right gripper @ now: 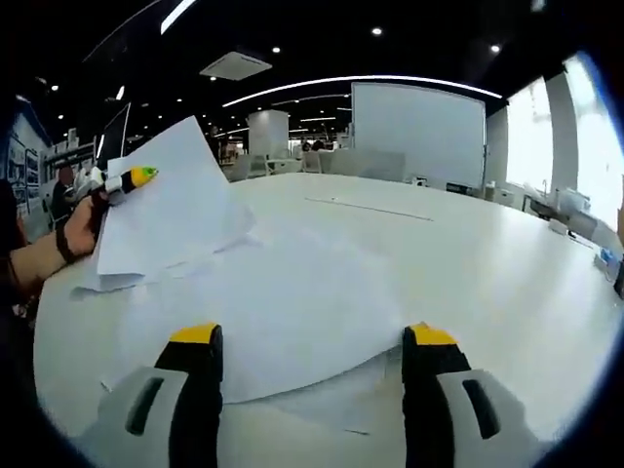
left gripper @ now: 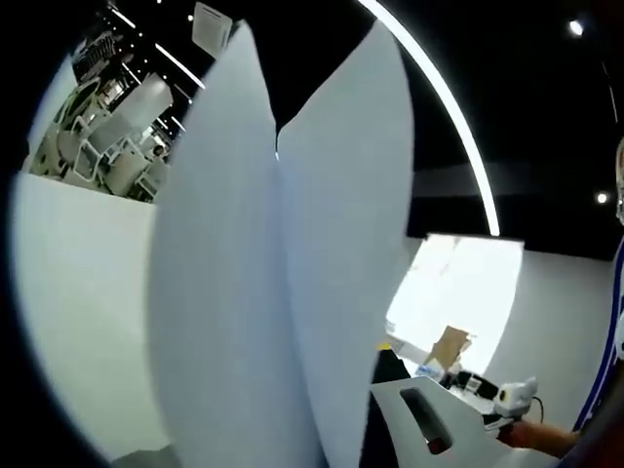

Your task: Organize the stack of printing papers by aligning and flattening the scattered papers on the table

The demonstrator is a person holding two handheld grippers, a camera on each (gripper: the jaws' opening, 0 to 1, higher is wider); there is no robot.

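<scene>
White papers point(right gripper: 283, 292) lay loose on the table point(right gripper: 507, 273), just ahead of our right gripper point(right gripper: 314, 353), jaws apart. Left gripper point(right gripper: 127, 180), clamped on lifted sheets point(left gripper: 283, 273), was nearer.

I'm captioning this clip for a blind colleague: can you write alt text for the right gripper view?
The right gripper, jaws open with yellow tips, hangs over loose white printing papers spread on a round white table. At far left, the left gripper lifts a few sheets by their edge, in a large, dim office.
</scene>
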